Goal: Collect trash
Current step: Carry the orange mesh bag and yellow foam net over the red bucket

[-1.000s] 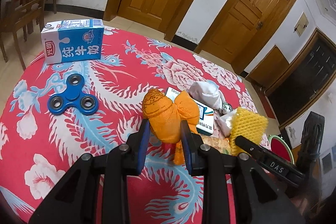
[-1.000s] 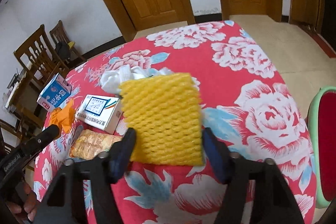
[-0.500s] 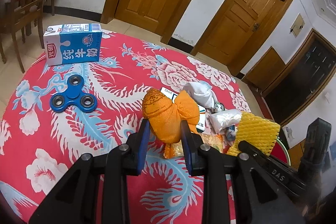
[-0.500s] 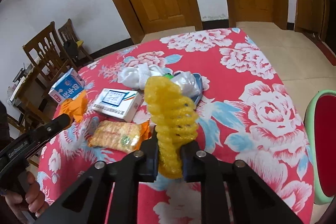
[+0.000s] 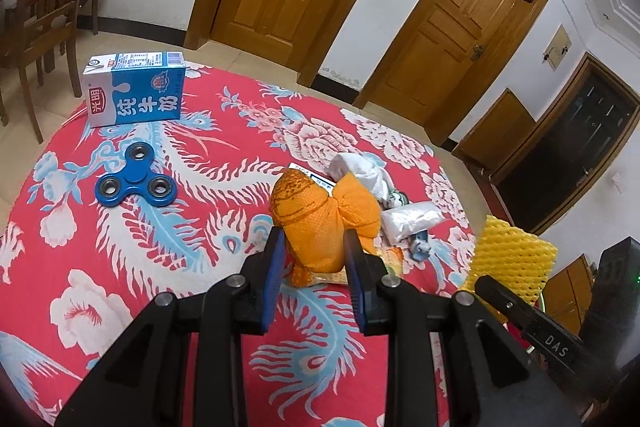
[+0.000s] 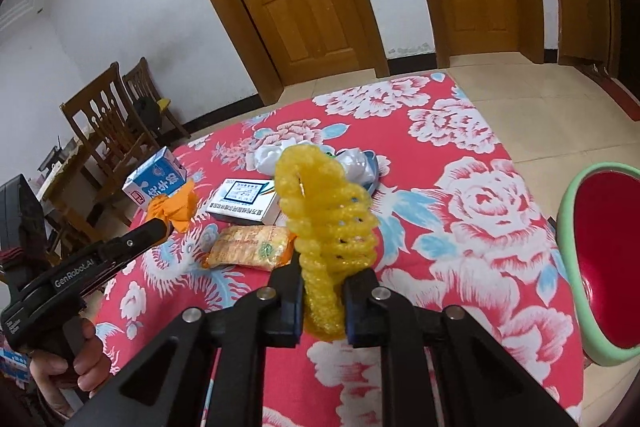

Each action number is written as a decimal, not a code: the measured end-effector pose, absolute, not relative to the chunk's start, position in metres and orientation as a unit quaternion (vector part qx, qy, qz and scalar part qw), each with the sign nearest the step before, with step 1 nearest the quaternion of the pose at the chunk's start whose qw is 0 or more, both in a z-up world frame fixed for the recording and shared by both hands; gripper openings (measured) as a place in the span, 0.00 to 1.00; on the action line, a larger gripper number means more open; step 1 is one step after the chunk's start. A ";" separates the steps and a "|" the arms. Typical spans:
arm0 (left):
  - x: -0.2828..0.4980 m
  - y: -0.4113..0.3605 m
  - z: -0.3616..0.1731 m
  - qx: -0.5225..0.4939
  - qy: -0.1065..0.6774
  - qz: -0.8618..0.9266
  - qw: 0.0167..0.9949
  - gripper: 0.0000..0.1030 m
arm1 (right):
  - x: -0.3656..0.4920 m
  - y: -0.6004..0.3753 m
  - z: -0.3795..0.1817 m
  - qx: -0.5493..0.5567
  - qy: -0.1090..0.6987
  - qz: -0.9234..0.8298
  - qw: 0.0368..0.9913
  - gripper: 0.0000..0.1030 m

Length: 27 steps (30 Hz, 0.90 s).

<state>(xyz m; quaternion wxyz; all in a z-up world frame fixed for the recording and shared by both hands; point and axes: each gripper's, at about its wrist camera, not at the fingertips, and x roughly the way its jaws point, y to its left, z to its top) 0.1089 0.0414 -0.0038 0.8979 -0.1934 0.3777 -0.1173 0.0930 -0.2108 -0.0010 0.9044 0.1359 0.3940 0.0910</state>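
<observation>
Left wrist view gives me the round table under its red floral cloth, then the blue-and-white milk carton at the far edge, and the blue three-lobed fidget spinner nearer. My left gripper is clamped on an orange foam net sleeve, lifted above the cloth. My right gripper squeezes a yellow foam net sleeve, held above the cloth beside the snack packet.

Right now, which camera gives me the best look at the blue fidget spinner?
The left wrist view: the blue fidget spinner lies flat on the tablecloth, unobstructed, in front of the milk carton. The right wrist view does not show it.
</observation>
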 end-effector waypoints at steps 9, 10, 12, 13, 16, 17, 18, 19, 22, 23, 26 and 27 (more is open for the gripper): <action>0.100 0.030 0.007 -0.184 0.369 -0.131 0.901 0.28 | 0.074 -0.222 0.010 0.149 0.377 0.083 0.911 0.16; 0.099 0.029 0.008 -0.184 0.369 -0.132 0.901 0.28 | 0.072 -0.224 0.011 0.150 0.375 0.082 0.911 0.16; 0.097 0.027 0.009 -0.183 0.369 -0.135 0.901 0.28 | 0.068 -0.228 0.013 0.153 0.372 0.079 0.912 0.16; 0.097 0.025 0.009 -0.183 0.370 -0.137 0.901 0.28 | 0.066 -0.230 0.014 0.154 0.370 0.078 0.913 0.16; 0.095 0.021 0.011 -0.182 0.372 -0.140 0.900 0.28 | 0.061 -0.237 0.016 0.161 0.363 0.074 0.915 0.16; 0.095 0.020 0.011 -0.181 0.372 -0.141 0.899 0.28 | 0.060 -0.238 0.017 0.162 0.361 0.073 0.915 0.16; 0.094 0.018 0.011 -0.180 0.372 -0.142 0.899 0.28 | 0.058 -0.240 0.018 0.164 0.358 0.071 0.916 0.16; 0.094 0.016 0.011 -0.179 0.373 -0.144 0.899 0.28 | 0.056 -0.242 0.019 0.165 0.355 0.070 0.917 0.16; 0.093 0.010 0.013 -0.176 0.373 -0.149 0.899 0.28 | 0.053 -0.247 0.021 0.167 0.350 0.066 0.919 0.16; 0.093 0.009 0.014 -0.175 0.373 -0.150 0.899 0.28 | 0.052 -0.249 0.021 0.169 0.348 0.065 0.920 0.16; 0.092 0.004 0.015 -0.173 0.374 -0.156 0.898 0.28 | 0.048 -0.255 0.022 0.173 0.344 0.062 0.921 0.16; 0.092 0.001 0.016 -0.172 0.375 -0.158 0.897 0.28 | 0.047 -0.257 0.023 0.174 0.343 0.061 0.921 0.16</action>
